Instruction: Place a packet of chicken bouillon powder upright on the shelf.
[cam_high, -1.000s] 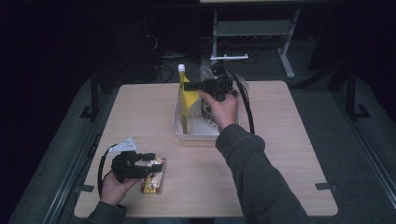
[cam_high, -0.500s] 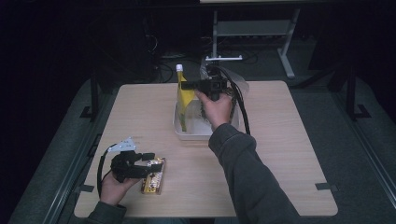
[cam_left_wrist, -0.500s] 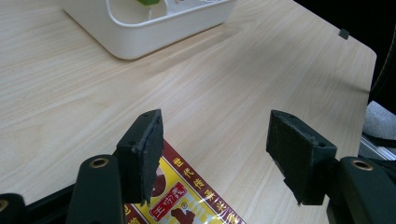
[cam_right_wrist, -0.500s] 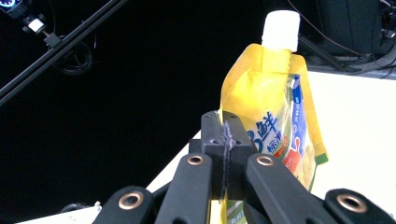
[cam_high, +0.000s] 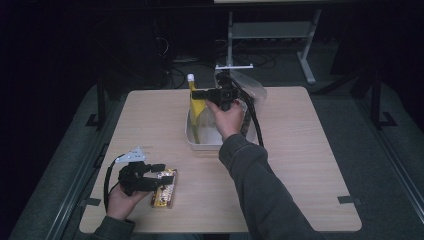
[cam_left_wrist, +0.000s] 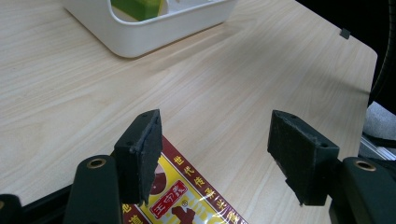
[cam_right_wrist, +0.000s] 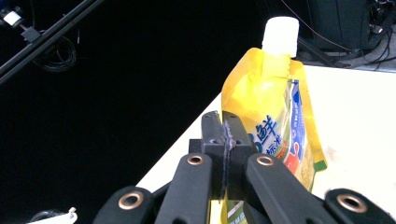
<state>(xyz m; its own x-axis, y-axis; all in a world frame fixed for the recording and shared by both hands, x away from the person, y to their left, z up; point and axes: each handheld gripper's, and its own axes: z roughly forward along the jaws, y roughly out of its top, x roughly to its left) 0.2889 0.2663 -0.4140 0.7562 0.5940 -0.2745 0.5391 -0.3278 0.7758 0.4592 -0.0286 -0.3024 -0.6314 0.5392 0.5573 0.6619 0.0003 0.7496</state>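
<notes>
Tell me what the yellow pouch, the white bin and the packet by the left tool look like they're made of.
Yellow pouch: flexible glossy plastic film, judging by its creases and sheen, with a hard white screw cap. White bin: likely moulded plastic, smooth and matte, with rounded corners. Packet: printed glossy wrapper, probably plastic film, with glare on its surface.

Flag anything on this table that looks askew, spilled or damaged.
Nothing stands out. The right gripper is shut on the edge of the yellow spouted pouch, upright over the white bin, cap on, no spill. The left gripper stands open over the red-and-yellow packet, which lies flat on the table.
</notes>
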